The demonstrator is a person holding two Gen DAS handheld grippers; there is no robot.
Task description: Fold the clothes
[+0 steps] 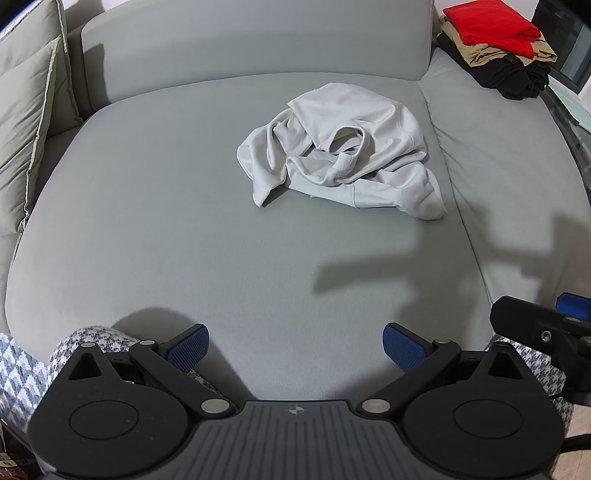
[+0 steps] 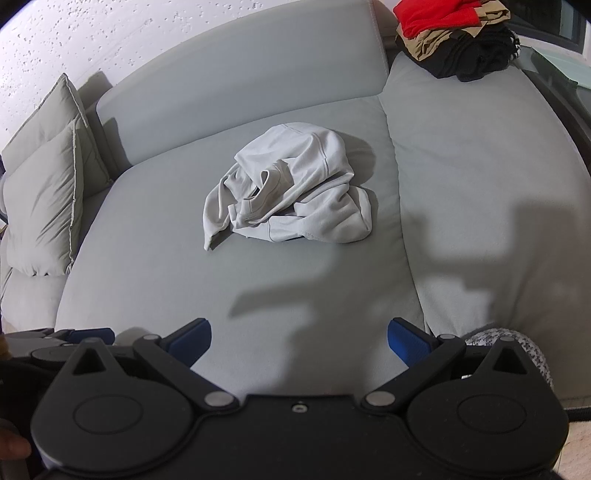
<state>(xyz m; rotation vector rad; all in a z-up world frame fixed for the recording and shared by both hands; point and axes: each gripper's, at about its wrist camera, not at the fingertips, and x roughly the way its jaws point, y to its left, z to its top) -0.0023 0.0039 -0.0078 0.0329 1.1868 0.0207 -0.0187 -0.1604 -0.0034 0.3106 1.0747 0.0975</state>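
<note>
Two grippers, left gripper (image 1: 295, 349) and right gripper (image 2: 299, 341), wide apart, empty, short of crumpled garment (image 1: 341, 149).

Shirt (image 1: 343, 147) pale soft knit cloth, matt, ribbed collar. Sofa (image 1: 184, 221) smooth grey woven fabric, matt. Pillows (image 1: 26, 122) beige cloth with piped seams. Left gripper (image 1: 295, 347) and right gripper (image 2: 299, 341) matt black plastic, shiny metal pivot pins, blue textured rubbery pads (image 1: 402, 347). Wall (image 2: 110, 33) rough white speckled plaster.

Crumpled shirt (image 1: 341, 147) mid seat cushion (image 1: 166, 221), pillows (image 1: 26, 122) left, folded stack (image 1: 498, 48) far right
</note>
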